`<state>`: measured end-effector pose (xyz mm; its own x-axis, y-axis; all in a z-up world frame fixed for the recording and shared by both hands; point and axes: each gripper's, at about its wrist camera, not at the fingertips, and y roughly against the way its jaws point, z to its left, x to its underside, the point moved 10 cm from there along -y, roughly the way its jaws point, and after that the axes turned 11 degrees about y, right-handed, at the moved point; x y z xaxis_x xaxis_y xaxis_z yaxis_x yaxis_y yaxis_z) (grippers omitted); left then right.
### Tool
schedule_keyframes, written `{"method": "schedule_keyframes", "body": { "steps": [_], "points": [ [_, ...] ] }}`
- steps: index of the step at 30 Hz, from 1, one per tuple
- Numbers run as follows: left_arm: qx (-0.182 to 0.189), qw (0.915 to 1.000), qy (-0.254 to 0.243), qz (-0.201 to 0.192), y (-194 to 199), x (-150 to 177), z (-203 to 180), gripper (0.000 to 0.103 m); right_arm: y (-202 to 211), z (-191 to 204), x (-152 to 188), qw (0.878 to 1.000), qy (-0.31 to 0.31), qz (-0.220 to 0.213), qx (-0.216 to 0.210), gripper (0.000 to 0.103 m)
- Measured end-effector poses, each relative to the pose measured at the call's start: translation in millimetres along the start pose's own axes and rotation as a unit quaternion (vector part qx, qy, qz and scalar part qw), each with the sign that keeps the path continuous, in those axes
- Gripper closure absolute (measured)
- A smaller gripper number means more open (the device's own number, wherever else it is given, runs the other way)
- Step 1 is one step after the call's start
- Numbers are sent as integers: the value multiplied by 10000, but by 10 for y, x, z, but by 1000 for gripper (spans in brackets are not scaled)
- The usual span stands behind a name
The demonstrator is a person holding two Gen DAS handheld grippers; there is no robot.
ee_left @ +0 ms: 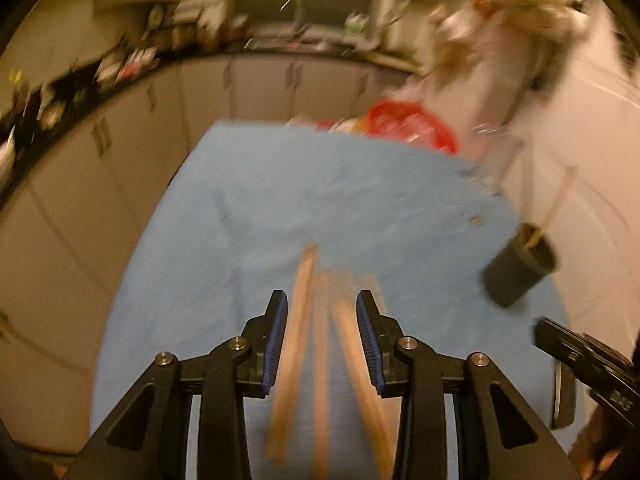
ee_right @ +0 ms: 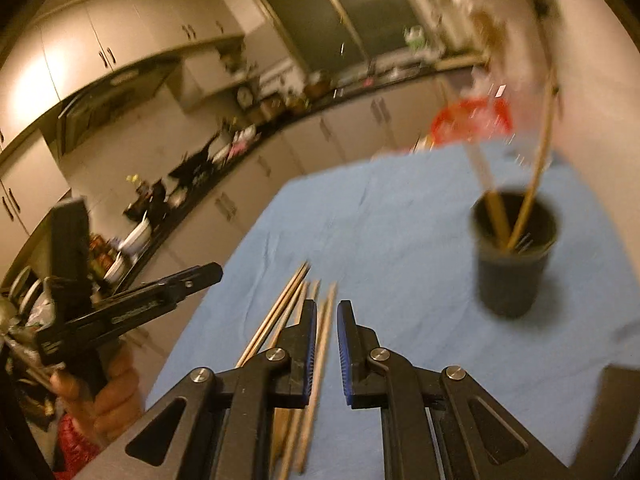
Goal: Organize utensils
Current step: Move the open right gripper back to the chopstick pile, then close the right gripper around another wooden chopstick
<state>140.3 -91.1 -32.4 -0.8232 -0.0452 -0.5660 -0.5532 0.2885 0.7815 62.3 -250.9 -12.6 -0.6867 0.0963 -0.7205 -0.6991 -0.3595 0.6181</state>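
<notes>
A desk covered with a blue cloth [ee_left: 360, 200] fills both views, with a run of pale kitchen cabinets [ee_right: 132, 40] curving behind it and a red basket [ee_left: 412, 124] at its far edge. On the cloth stands a black cup [ee_right: 514, 252], upright in the right wrist view, with two wooden sticks [ee_right: 532, 184] leaning out of it; in the left wrist view the cup sits well off to the right of the left tongs [ee_left: 322, 308]. A loose bundle of wooden chopsticks [ee_left: 320, 344] lies flat on the cloth, pointing away from both cameras; blur keeps the count uncertain, though the left wrist view shows about three and the right wrist view about five. The left tongs hover over that bundle, tilted downward, with the jaws partly apart and the sticks showing between them untouched by the blue pads [ee_left: 278, 340]. The right tongs [ee_right: 326, 308] stand nearly closed with only a narrow gap, holding nothing; one chopstick shows through the gap on the cloth below, the rest just to their left. A hand [ee_right: 104, 396] grips the left tool's handle at the left edge of the right wrist view.
</notes>
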Motion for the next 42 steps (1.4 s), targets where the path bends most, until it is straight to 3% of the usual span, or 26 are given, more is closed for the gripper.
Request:
{"method": "schedule_keyframes", "body": {
  "steps": [2, 7, 9, 11, 18, 21, 26, 32, 34, 39, 42],
  "points": [
    [-151, 9989, 255, 376, -251, 25, 240, 67, -136, -12, 38, 9997, 42, 181, 168, 91],
    [-146, 9960, 244, 851, -741, 69, 263, 67, -364, -121, 111, 9972, -18, 608, 436, 91],
    [-330, 9952, 249, 882, -880, 20, 244, 67, -454, -171, 116, 9957, -96, 769, 498, 91],
    [-244, 9958, 116, 874, -998, -82, 132, 67, -503, -169, 126, 9946, -156, 878, 540, 91],
    [-549, 9920, -147, 1127, -1507, -330, -79, 67, -522, -190, 152, 9933, -159, 939, 648, 91],
    [-782, 9905, -240, 1107, -1572, -333, -24, 67, -515, -213, 169, 9929, -162, 975, 668, 91],
    [-662, 9915, -215, 1103, -1601, -345, -28, 66, -534, -201, 151, 9923, -95, 1018, 696, 91],
    [-1022, 9878, -487, 1073, -1446, -161, 163, 77, -599, -204, 164, 9919, -156, 1087, 641, 90],
    [-965, 9884, -362, 1116, -1375, -115, 247, 92, -644, -210, 161, 9914, -150, 1140, 627, 90],
    [-775, 9912, 87, 1067, -1203, -15, 491, 94, -876, -203, 64, 9892, -220, 1371, 463, 90],
    [-670, 9928, 113, 990, -1165, 9, 525, 94, -1114, -174, -12, 9861, -239, 1593, 404, 90]
  ]
}}
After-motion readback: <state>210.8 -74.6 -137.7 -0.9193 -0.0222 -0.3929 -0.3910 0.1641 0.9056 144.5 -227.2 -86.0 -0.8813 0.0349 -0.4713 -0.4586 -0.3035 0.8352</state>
